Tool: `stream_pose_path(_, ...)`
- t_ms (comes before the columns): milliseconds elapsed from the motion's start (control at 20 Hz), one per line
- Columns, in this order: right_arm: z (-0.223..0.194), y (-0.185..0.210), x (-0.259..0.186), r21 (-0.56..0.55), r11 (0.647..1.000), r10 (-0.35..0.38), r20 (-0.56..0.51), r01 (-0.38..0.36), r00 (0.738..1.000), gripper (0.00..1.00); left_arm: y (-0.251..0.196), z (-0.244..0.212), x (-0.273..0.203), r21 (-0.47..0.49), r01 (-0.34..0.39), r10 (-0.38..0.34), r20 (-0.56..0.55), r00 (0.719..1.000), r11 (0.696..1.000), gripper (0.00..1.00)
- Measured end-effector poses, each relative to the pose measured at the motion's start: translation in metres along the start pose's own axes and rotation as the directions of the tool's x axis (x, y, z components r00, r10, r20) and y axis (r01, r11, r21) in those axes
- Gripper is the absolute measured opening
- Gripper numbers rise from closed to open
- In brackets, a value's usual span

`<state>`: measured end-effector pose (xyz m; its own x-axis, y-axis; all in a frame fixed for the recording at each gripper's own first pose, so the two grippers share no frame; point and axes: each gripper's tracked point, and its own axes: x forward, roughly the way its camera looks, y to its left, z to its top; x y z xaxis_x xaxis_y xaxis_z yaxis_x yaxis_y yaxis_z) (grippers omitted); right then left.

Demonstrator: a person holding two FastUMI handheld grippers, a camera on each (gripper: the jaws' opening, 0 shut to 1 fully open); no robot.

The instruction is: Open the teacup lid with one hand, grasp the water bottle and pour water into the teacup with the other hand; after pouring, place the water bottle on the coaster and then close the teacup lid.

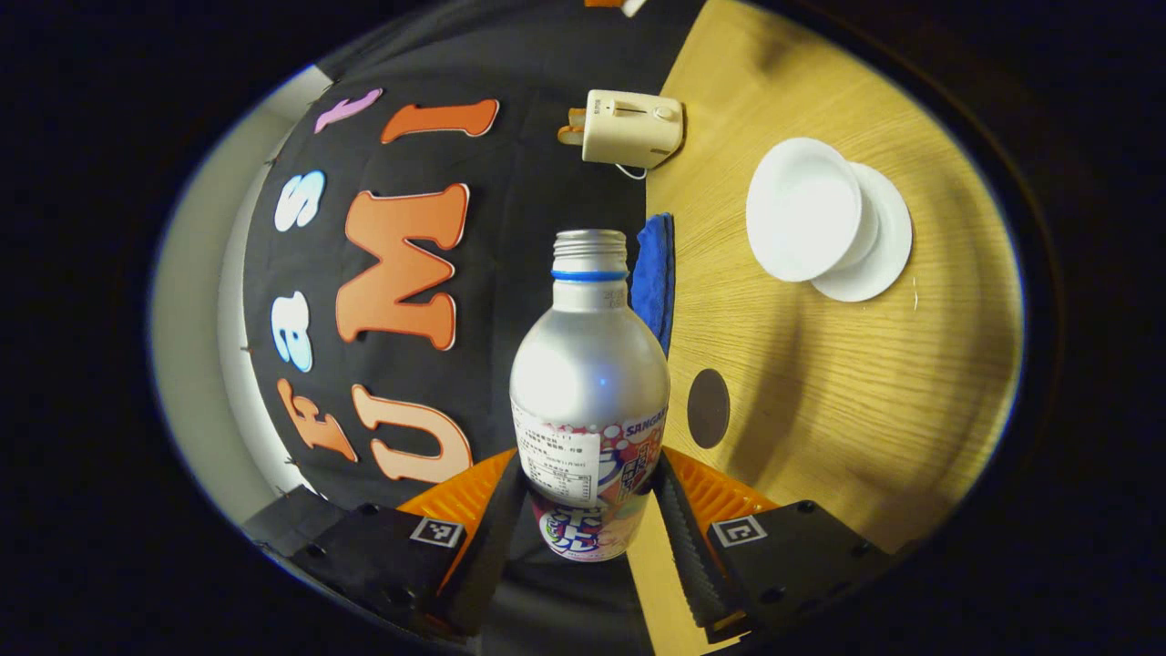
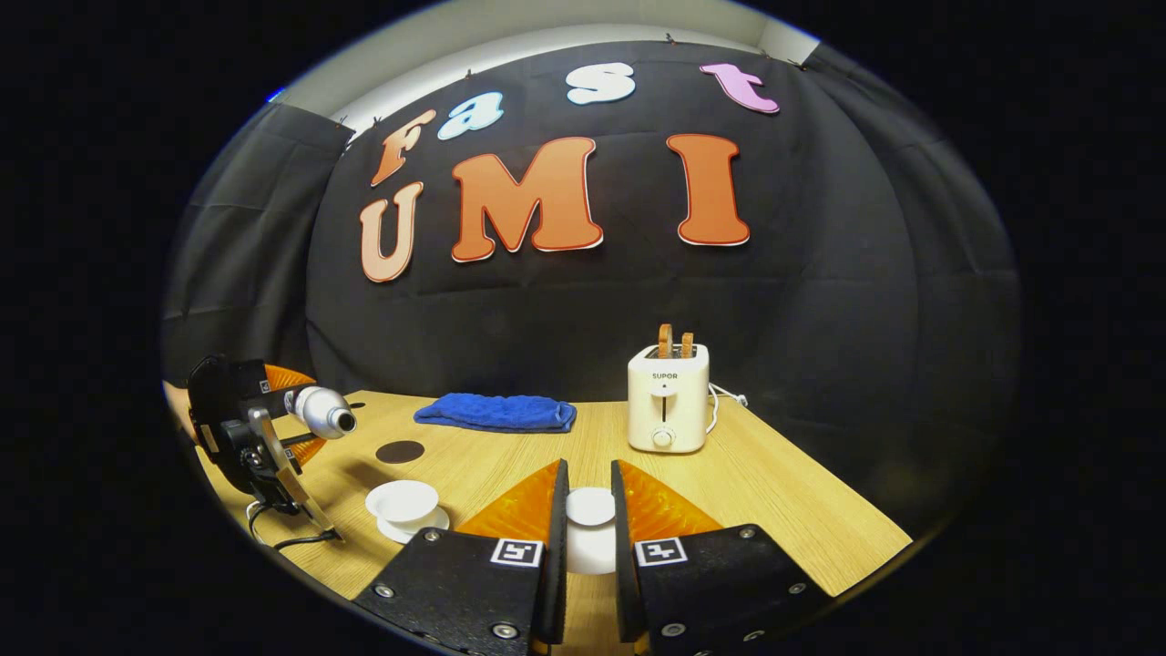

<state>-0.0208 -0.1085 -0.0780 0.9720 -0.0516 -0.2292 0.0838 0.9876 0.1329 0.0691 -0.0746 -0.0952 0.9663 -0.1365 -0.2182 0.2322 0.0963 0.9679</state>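
- Left gripper (image 1: 589, 510) is clamped on the silver aluminium water bottle with the printed label (image 1: 589, 392); both fingers press its lower body. In the right gripper view the bottle (image 2: 321, 410) is laid nearly level in the air, its uncapped mouth aimed toward the cup side.
- Right gripper (image 2: 589, 538) holds the white round teacup lid (image 2: 590, 524) between its fingers, closed on it and raised off the tabletop.
- White teacup on its white saucer (image 2: 405, 506) stands open on the pale wooden tabletop (image 2: 774, 510), below and just ahead of the bottle's mouth. In the left gripper view the cup (image 1: 806, 219) lies off to the right of the bottle's neck.
- Small dark round coaster (image 2: 400, 451) lies on the tabletop behind the cup, bare.
- Judgement: the pour is in hand. No water stream can be made out.
- To do it well: bring the mouth over the cup's centre before tipping further; tilt slowly, since an open neck may gush; keep the grip low and firm.
- Keep the lid well to the side, level, clear of the pour.
- Blue folded cloth (image 2: 496, 412) and cream toaster (image 2: 668, 401) stand at the back, well apart.
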Motion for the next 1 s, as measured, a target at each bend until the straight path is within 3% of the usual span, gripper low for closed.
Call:
stream_pose_path(200, -0.002, -0.005, -0.001, -0.001, 1.0, -0.004, 0.0, 0.004, 1.0, 0.23, 0.003, 0.003, 0.004, 0.116, 0.0, -0.002, 0.017, 1.0, 0.993, 0.87)
stream_pose_path(500, -0.002, -0.012, -0.001, 0.005, 1.0, -0.018, 0.003, 0.018, 1.0, 0.23, 0.016, 0.005, 0.003, 0.273, -0.007, -0.003, 0.036, 0.999, 0.962, 0.84)
stream_pose_path(1000, -0.008, -0.021, -0.003, 0.035, 0.999, -0.033, -0.005, 0.034, 0.999, 0.23, 0.029, 0.016, 0.001, 0.403, -0.04, 0.009, 0.079, 0.997, 0.914, 0.81)
